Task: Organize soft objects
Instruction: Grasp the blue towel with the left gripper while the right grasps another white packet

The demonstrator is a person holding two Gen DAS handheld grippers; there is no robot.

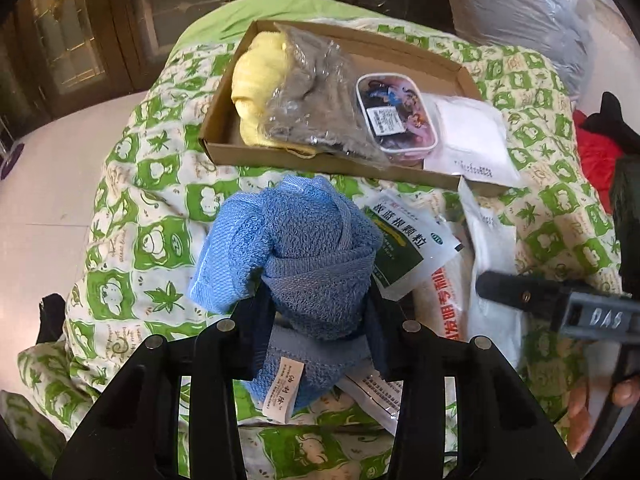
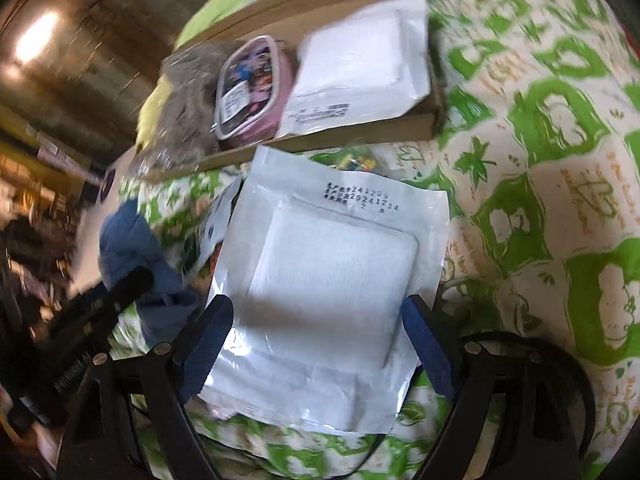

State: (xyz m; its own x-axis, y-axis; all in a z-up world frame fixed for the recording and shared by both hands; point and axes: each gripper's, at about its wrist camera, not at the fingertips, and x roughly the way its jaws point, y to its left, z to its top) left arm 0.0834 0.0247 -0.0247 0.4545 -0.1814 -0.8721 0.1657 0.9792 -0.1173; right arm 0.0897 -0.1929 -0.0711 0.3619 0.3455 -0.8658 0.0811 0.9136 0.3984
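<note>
Clamped between the two fingers of the left gripper [image 1: 316, 300] is a rolled blue towel [image 1: 296, 240], its white care label hanging near the camera; the roll is pinched on both sides and sits above the green-and-white quilt [image 1: 132, 208]. Spread wide, the fingers of the right gripper [image 2: 320, 340] stand at either edge of a flat white sealed pouch [image 2: 336, 300] with a printed date line, which lies on the quilt [image 2: 560, 120]; whether the pads actually touch the pouch is hard to say, since that view is smeared by motion.

Farther off, a shallow cardboard box [image 1: 224, 120] rests on the quilt. Inside it, from left to right, lie a yellow towel [image 1: 252, 80], a grey cloth in clear plastic [image 1: 316, 100], a small pink-rimmed pouch with cartoon figures [image 1: 394, 116] on top of the grey cloth, and a white packet [image 1: 468, 136] that hangs over the box's near right wall.

Between the box and the left gripper, just right of the blue towel, lies a green-and-white medicine sachet [image 1: 408, 240] with Chinese print, overlapping another packet with red lettering [image 1: 444, 300]. At the far right of the left-wrist view the other gripper's finger reaches in over the white pouch [image 1: 492, 248].
</note>
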